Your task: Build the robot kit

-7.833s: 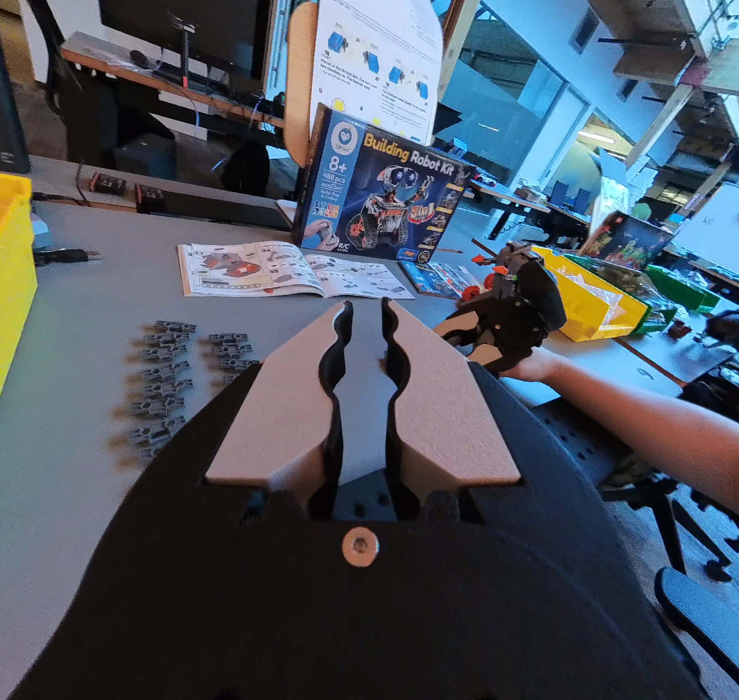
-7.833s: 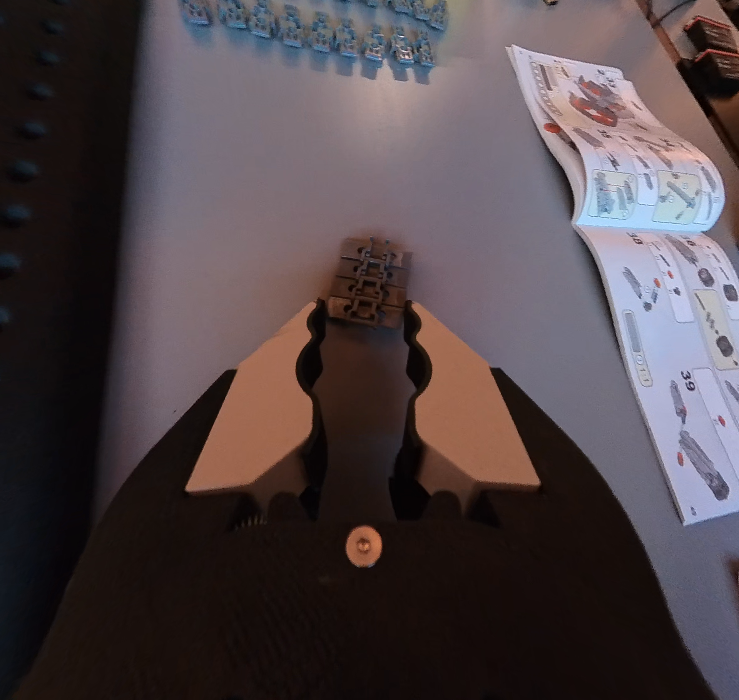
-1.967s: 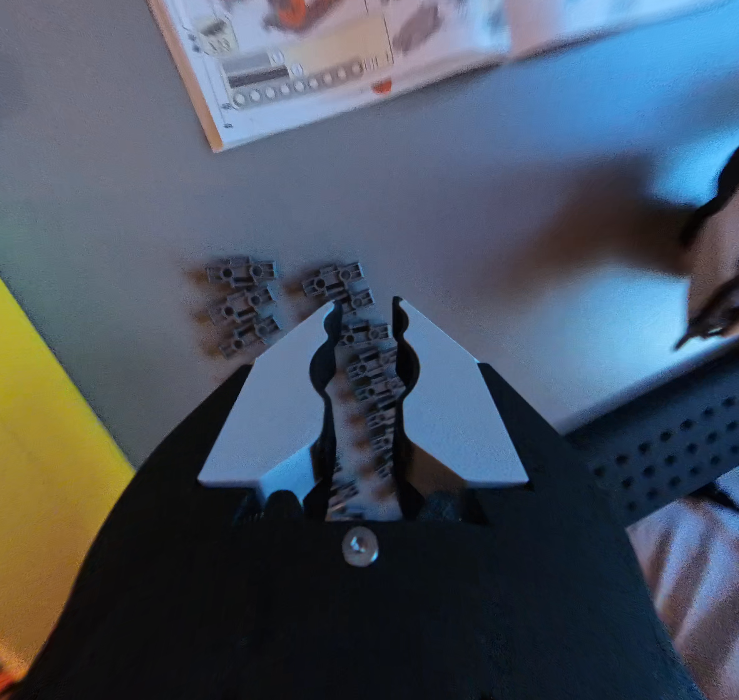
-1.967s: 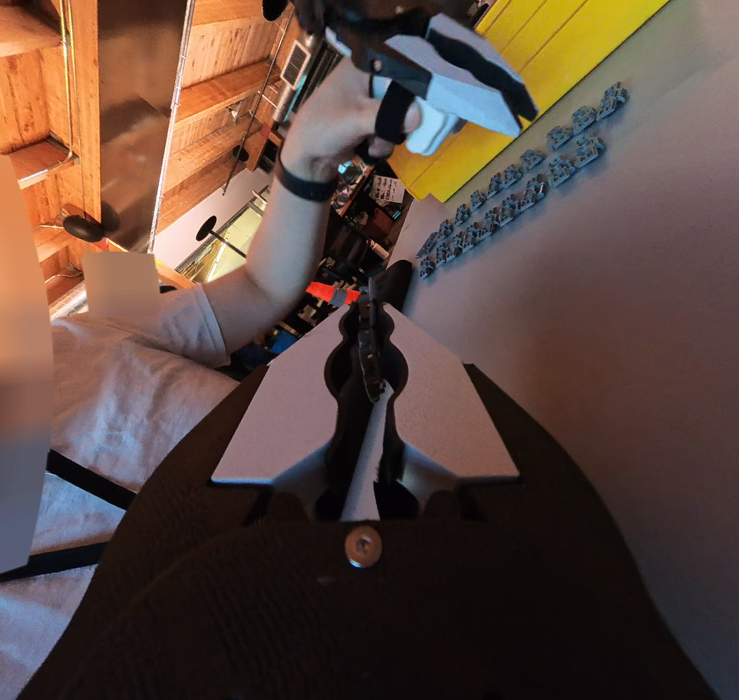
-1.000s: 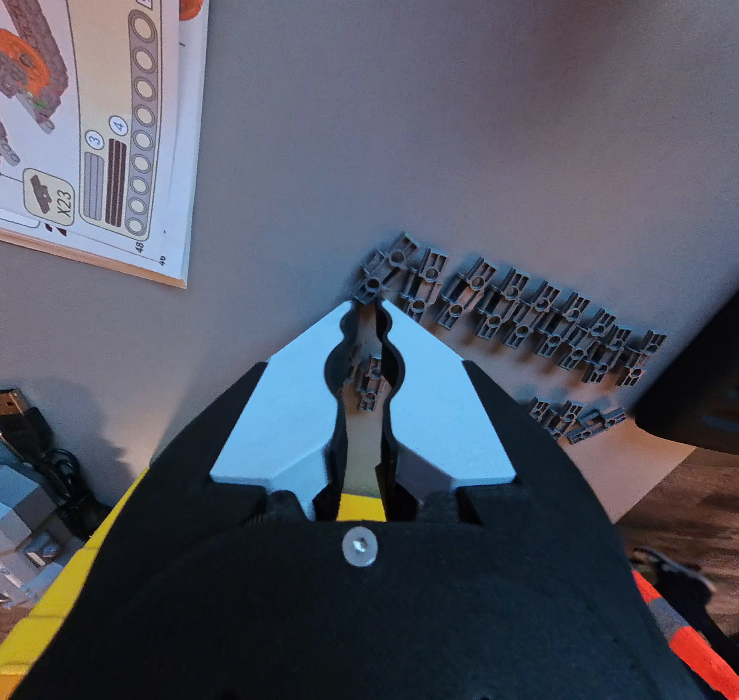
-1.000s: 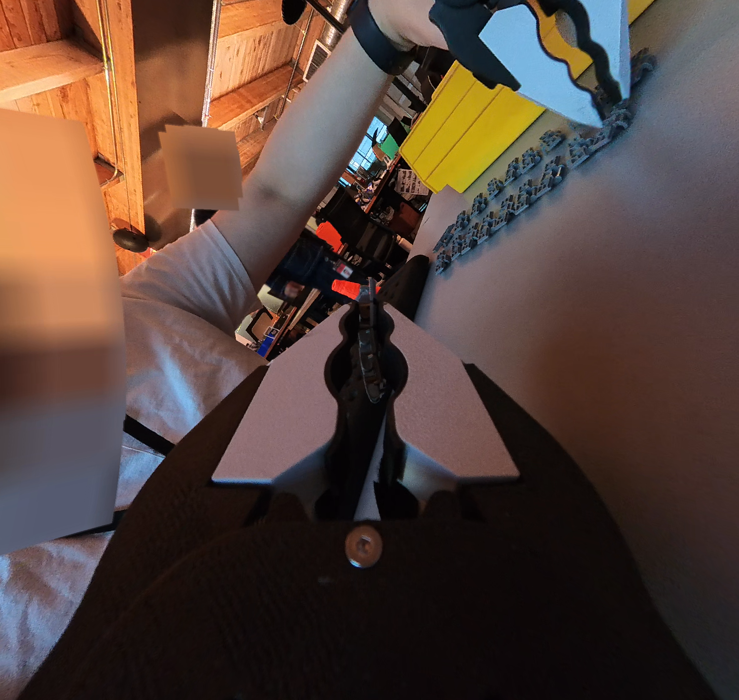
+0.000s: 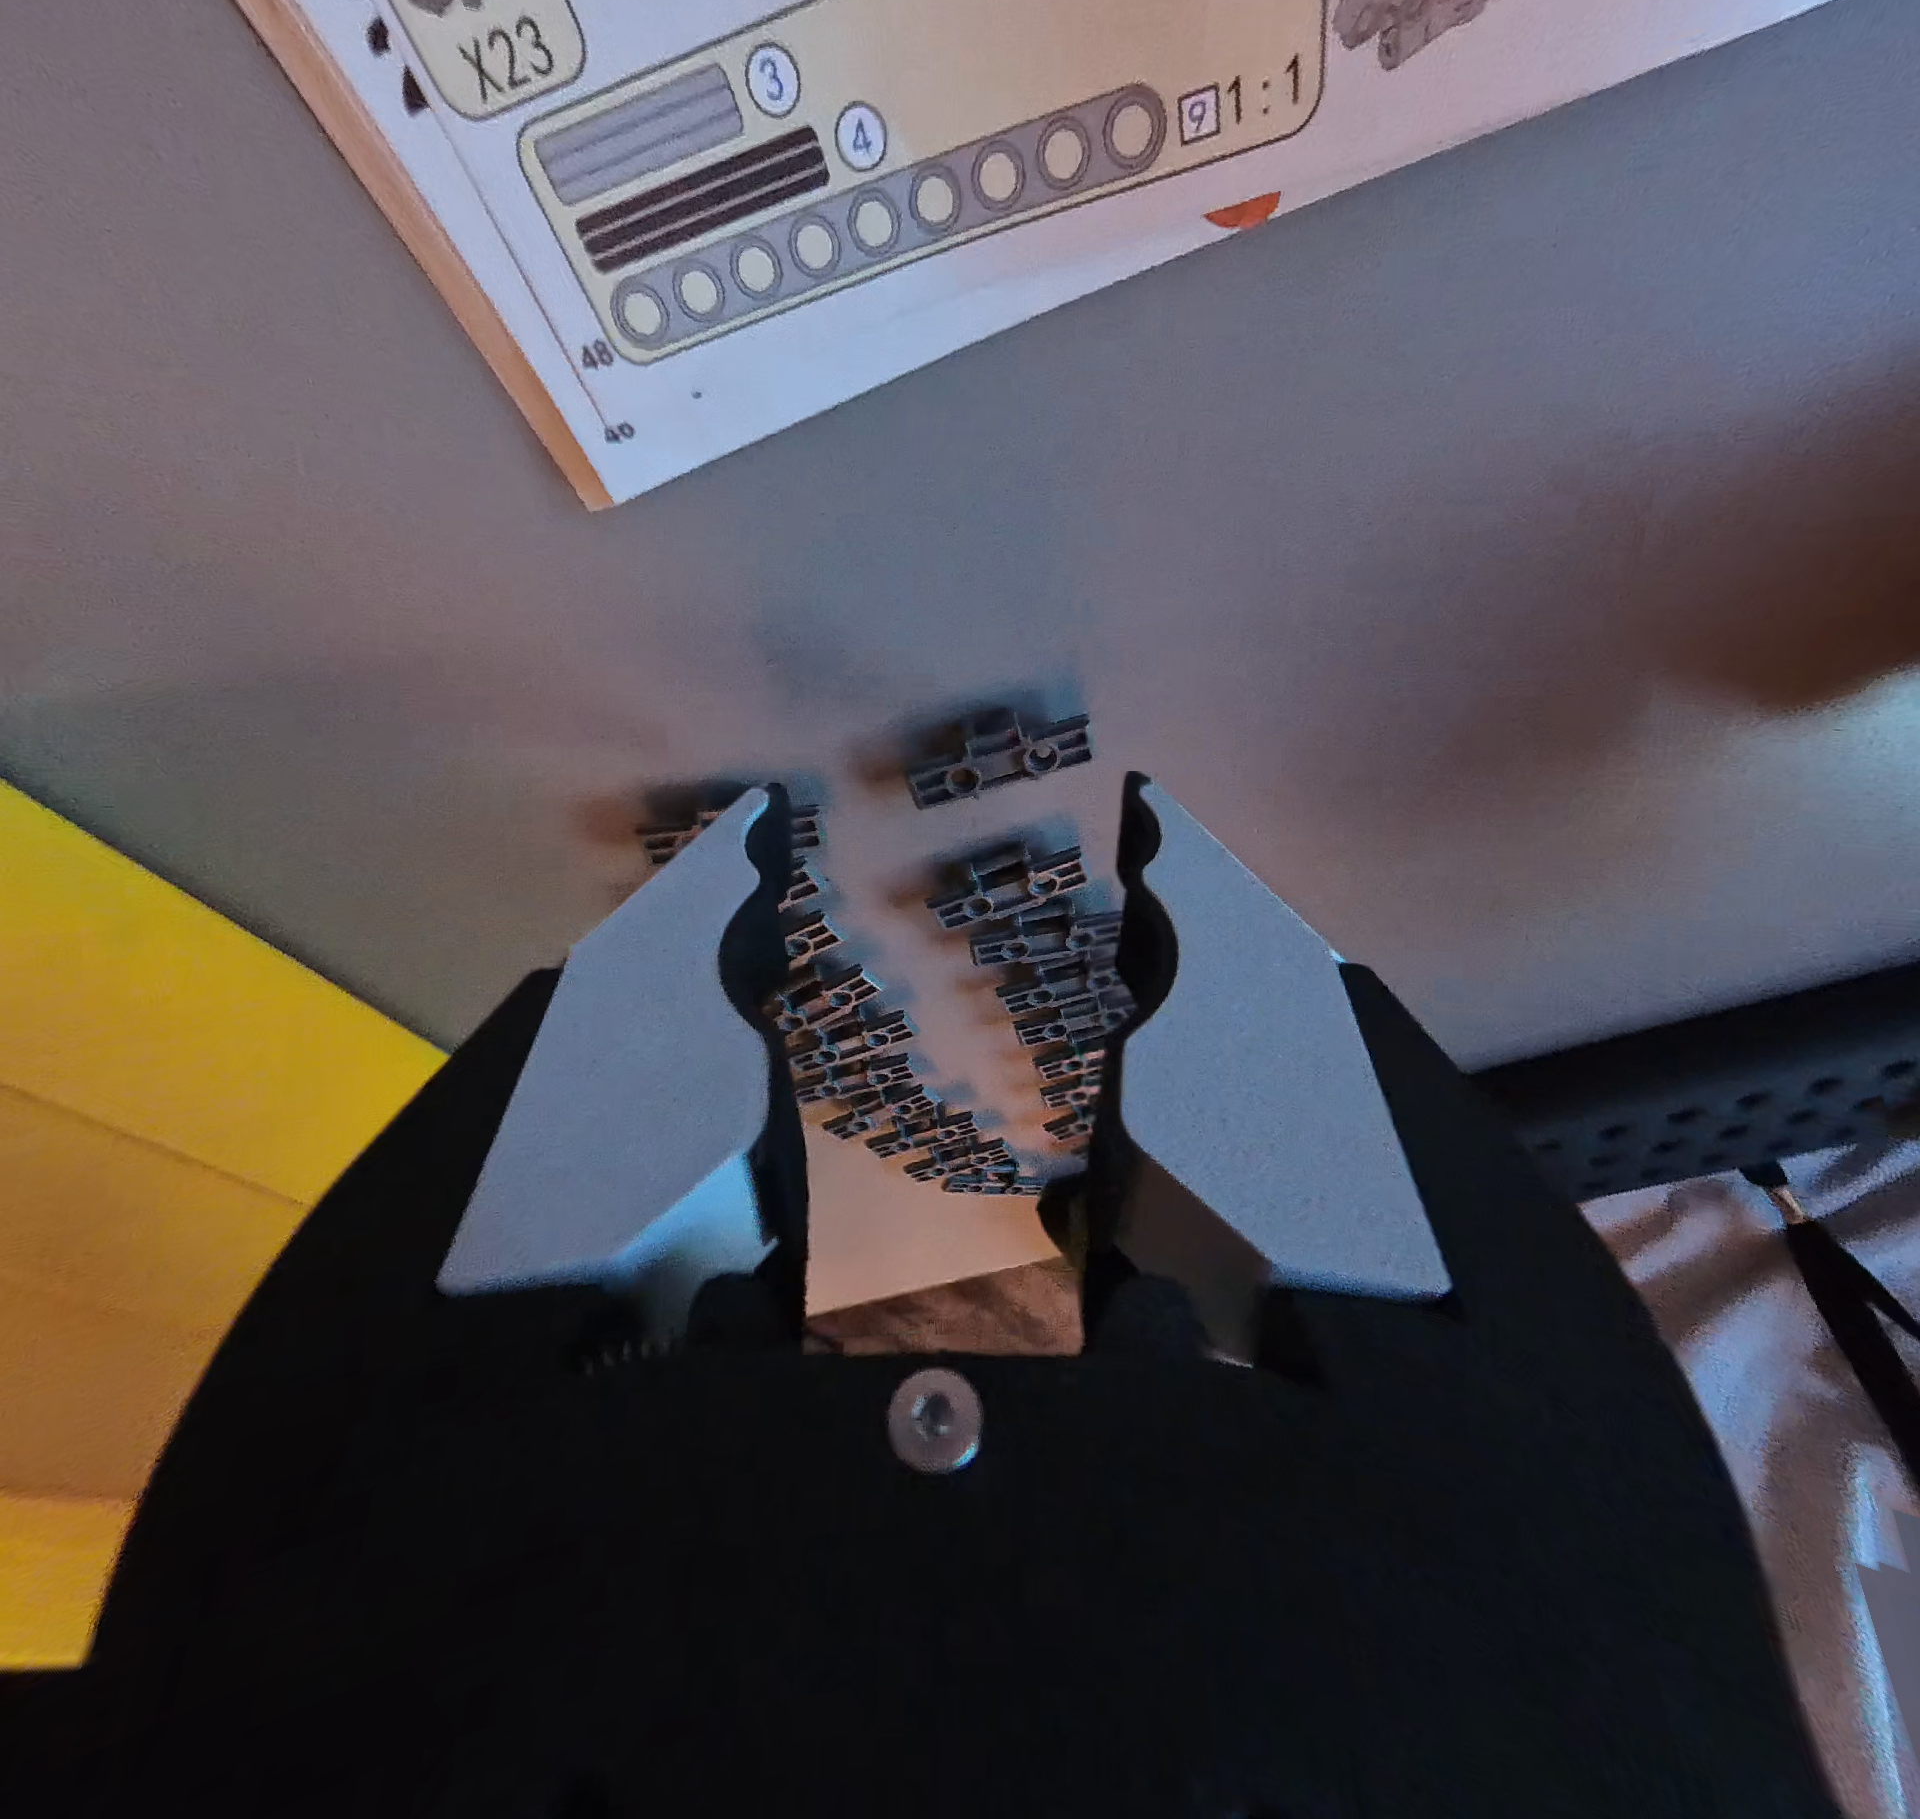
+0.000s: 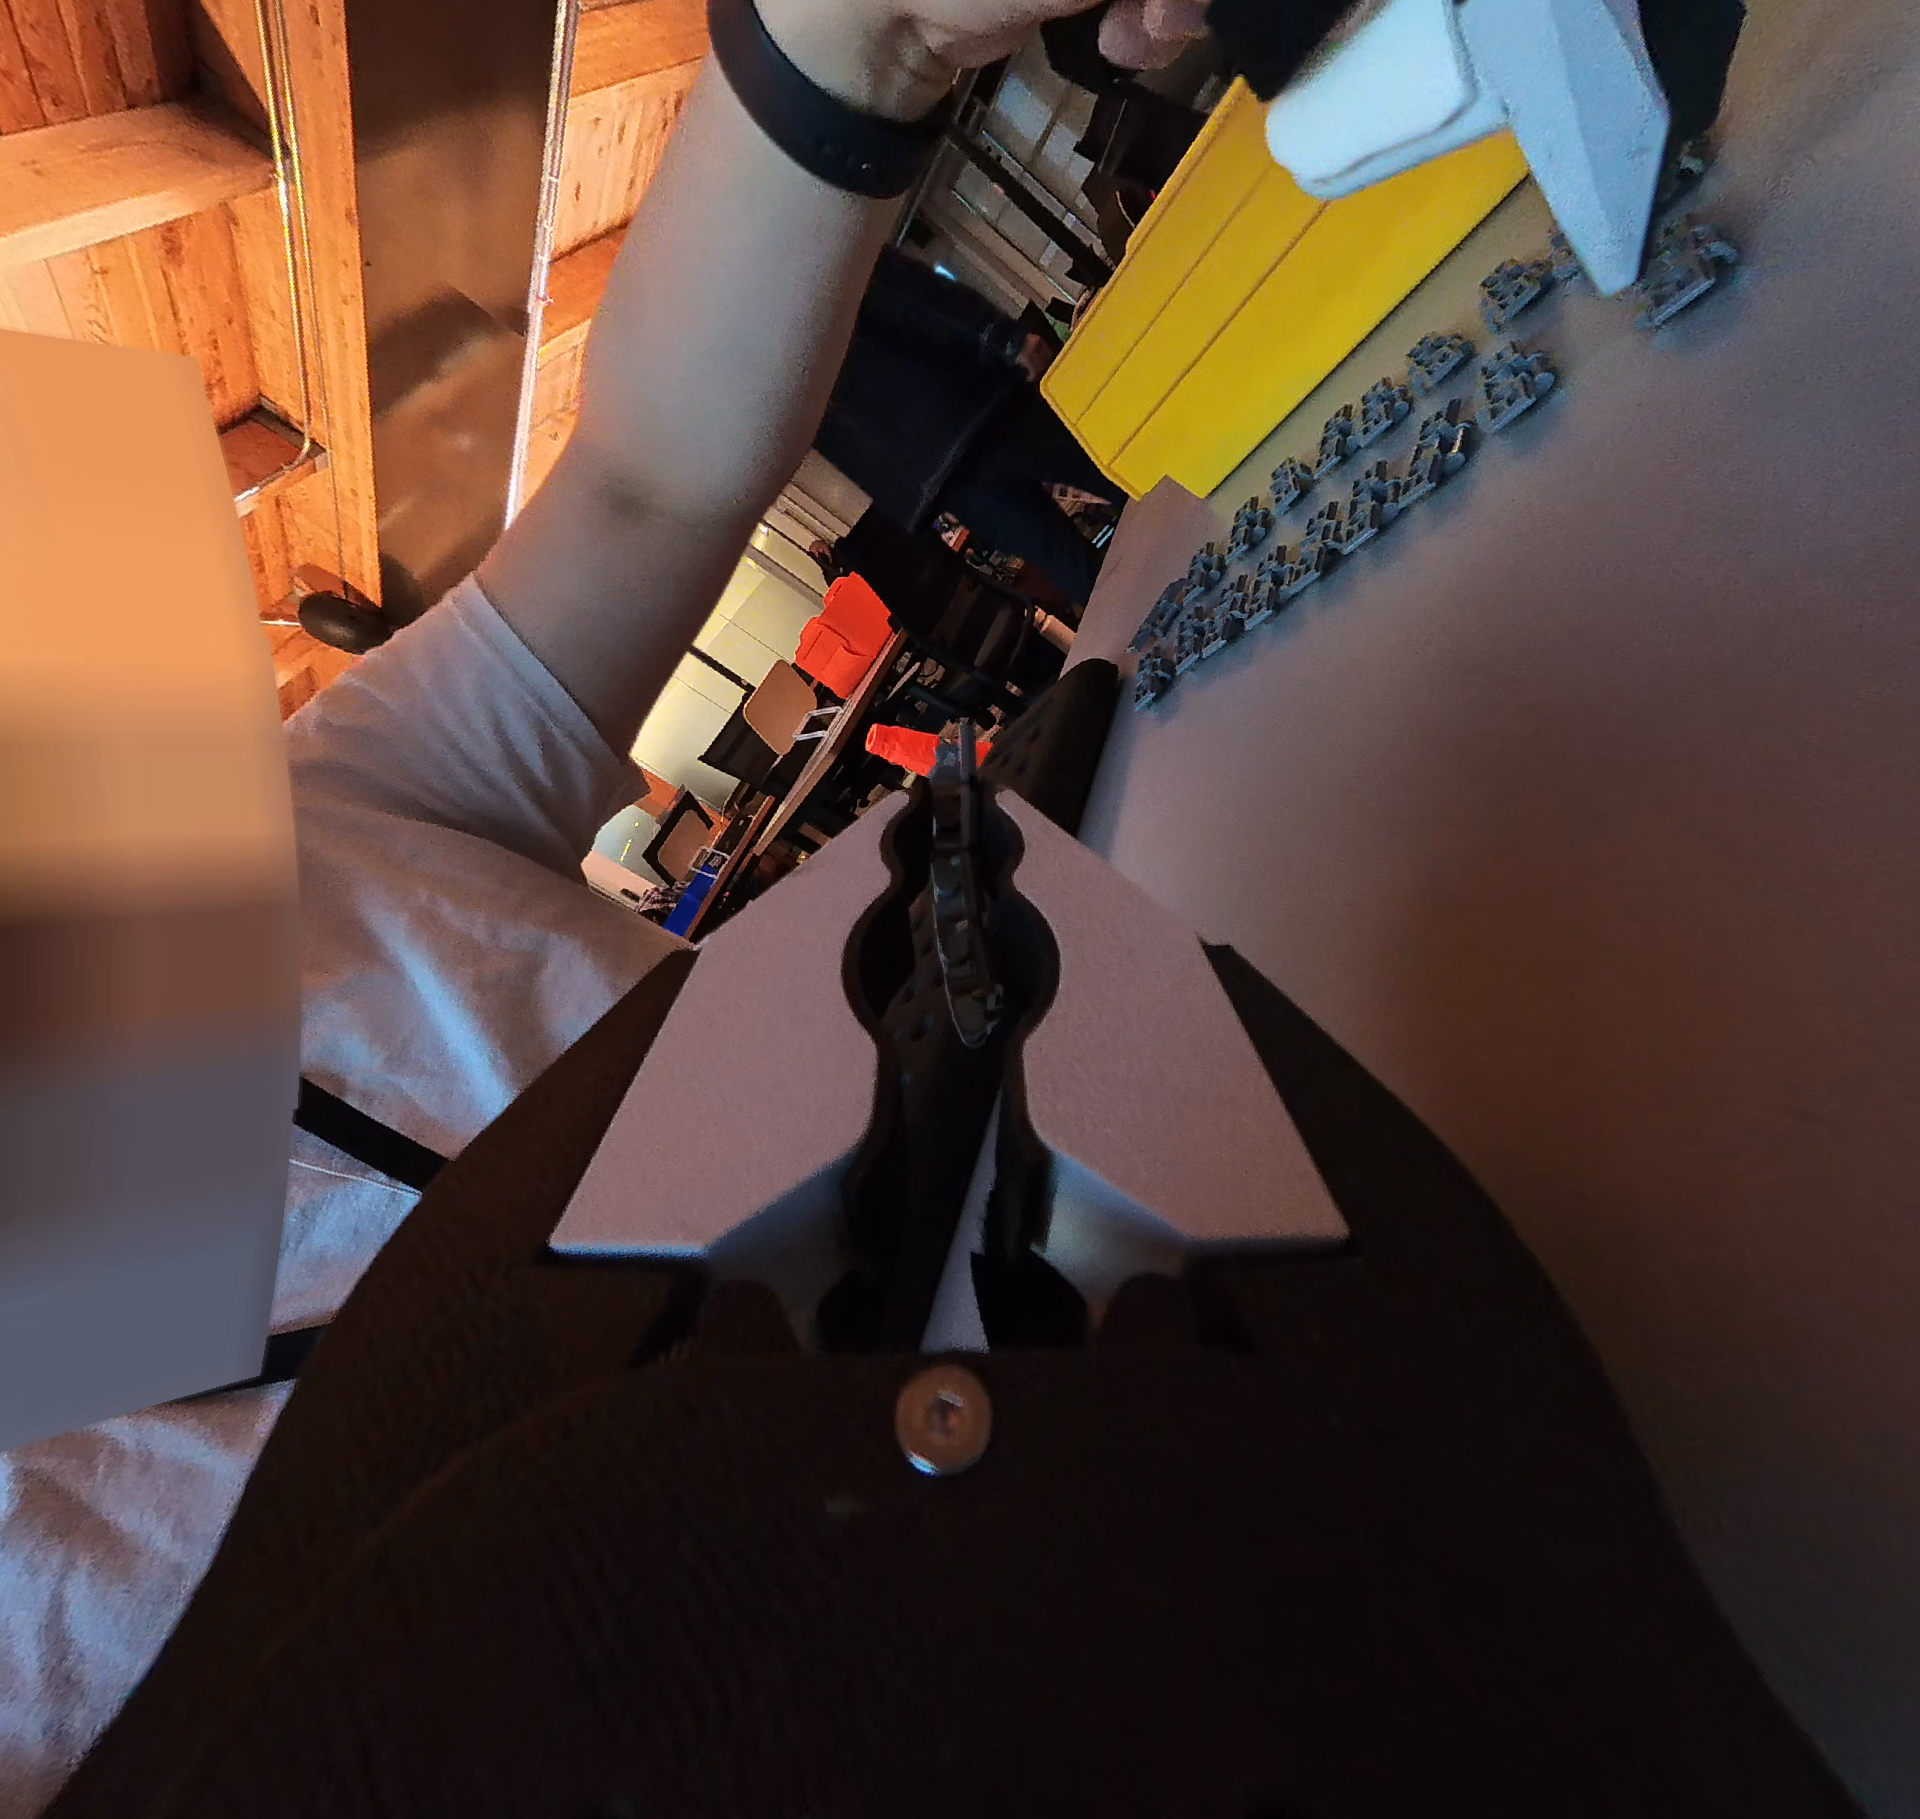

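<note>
Surface: grey tabletop (image 7: pixel 312 574) in a workshop with wooden beams (image 8: pixel 125 159) overhead.
Left gripper (image 7: pixel 951 793): jaws spread wide, holding nothing, pointing down just above the table. In the right wrist view it shows at the top right (image 8: pixel 1621 252), its tip just over the far end of the small parts.
Beneath the left gripper: two rows of small grey track links (image 7: pixel 1023 969) lying flat on the table, running back between the two fingers (image 7: pixel 644 1042); one single link (image 7: pixel 997 756) sits just beyond the fingertips.
Right gripper (image 8: pixel 961 793): clamped on a short chain of joined track links (image 8: pixel 961 922), held edge-on between its jaws, off the table's near edge.
Around: an open instruction booklet (image 7: pixel 935 159) lies past the links; a yellow bin (image 7: pixel 156 1094) stands just left of them.
Person: a bare forearm (image 8: pixel 707 367) with a black wristband (image 8: pixel 800 107) and a white sleeve (image 8: pixel 447 751).
</note>
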Tool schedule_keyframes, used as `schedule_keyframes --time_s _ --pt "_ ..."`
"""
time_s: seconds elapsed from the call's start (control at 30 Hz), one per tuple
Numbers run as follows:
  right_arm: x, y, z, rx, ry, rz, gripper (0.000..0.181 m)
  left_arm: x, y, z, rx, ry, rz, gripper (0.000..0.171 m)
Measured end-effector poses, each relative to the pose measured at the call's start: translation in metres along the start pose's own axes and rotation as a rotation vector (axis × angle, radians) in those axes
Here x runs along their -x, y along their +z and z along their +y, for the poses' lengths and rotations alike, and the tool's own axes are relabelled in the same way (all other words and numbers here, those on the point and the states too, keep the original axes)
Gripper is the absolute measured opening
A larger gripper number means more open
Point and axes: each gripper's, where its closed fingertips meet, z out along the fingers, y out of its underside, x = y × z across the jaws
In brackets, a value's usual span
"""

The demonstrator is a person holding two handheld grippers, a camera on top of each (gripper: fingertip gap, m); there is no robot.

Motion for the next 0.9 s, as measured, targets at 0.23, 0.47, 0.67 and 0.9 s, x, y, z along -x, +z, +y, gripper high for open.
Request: schedule_keyframes --time_s 0.23,0.47,0.67,0.9 --pt "0.000 0.001 0.001 0.006 -0.004 0.002 0.005 -0.011 0.011 -0.002 0.059 -0.040 -0.023 0.054" --pt "0.001 0.001 0.003 0.013 -0.009 0.007 0.005 -0.011 0.013 -0.003 0.106 -0.083 -0.036 0.043" --pt "0.002 0.003 0.007 0.033 -0.021 0.007 0.005 -0.007 0.015 0.002 0.149 -0.133 -0.059 0.043" --pt "0.001 0.002 0.005 0.021 -0.019 0.011 0.005 -0.007 0.015 0.002 0.145 -0.129 -0.049 0.043"
